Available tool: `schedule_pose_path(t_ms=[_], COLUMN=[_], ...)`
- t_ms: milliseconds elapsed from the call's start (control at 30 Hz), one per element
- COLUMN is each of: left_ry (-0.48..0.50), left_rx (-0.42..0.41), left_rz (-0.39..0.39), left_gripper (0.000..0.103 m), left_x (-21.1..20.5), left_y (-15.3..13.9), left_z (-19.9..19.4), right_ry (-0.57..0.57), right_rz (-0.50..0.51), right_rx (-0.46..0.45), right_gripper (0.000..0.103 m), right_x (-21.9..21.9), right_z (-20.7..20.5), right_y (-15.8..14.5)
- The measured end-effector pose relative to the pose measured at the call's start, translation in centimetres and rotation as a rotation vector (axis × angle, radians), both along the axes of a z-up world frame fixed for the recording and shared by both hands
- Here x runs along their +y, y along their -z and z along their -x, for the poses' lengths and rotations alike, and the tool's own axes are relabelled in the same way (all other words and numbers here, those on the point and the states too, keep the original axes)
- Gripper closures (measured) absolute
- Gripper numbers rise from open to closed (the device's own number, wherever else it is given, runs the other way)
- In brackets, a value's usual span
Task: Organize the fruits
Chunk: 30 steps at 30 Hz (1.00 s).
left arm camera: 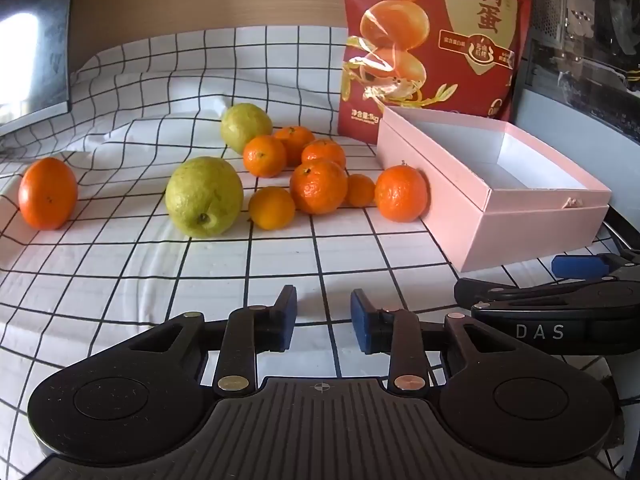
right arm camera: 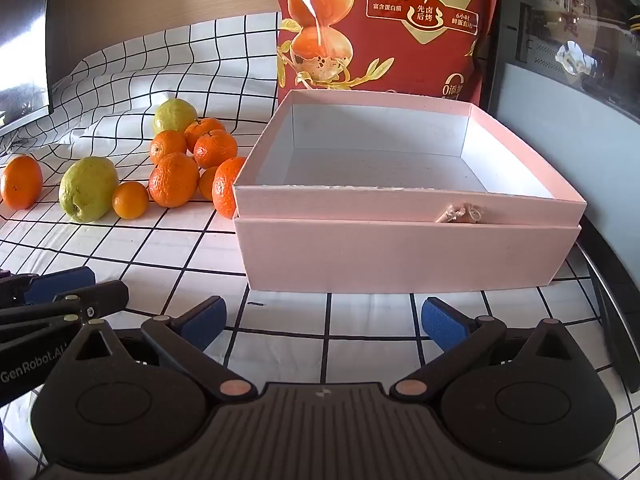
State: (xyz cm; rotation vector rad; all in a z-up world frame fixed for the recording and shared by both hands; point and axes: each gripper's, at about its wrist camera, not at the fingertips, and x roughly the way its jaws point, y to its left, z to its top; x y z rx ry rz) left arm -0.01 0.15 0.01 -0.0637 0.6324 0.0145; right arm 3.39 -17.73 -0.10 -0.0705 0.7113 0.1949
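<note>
Several mandarins (left arm camera: 318, 187) lie in a cluster on the checked cloth, with one green-yellow pear-like fruit (left arm camera: 204, 197) in front and another (left arm camera: 245, 127) behind. One orange (left arm camera: 47, 193) sits apart at the far left. An open pink box (left arm camera: 496, 196) stands to the right, and one mandarin (left arm camera: 401, 193) touches its side. The box (right arm camera: 404, 248) is empty inside in the right wrist view. My left gripper (left arm camera: 324, 318) is open a little and empty, low over the cloth. My right gripper (right arm camera: 322, 326) is wide open and empty, just before the box front.
A red snack bag (left arm camera: 432, 40) stands behind the box. A dark monitor (left arm camera: 32, 40) is at the far left and a computer case (right arm camera: 568, 60) at the right. The checked cloth (left arm camera: 120, 272) is rumpled at the back left.
</note>
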Motion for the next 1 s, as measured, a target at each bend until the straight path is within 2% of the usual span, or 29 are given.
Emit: schedule_pose_path(t_ms=[67,1000], left_ry=[0.0,0.001], left_rx=[0.003,0.005], left_rz=[-0.023,-0.042], left_gripper=[0.068,0.068], left_x=[-0.19,-0.46], left_y=[0.02,0.02], left_z=[-0.02,-0.21], right_ry=[0.0,0.0], right_rz=[0.007,0.01], right_rx=[0.002,0.002], right_gripper=[0.0,0.0], right_x=[0.03,0.1], right_z=[0.0,0.0], right_y=[-0.01,0.04])
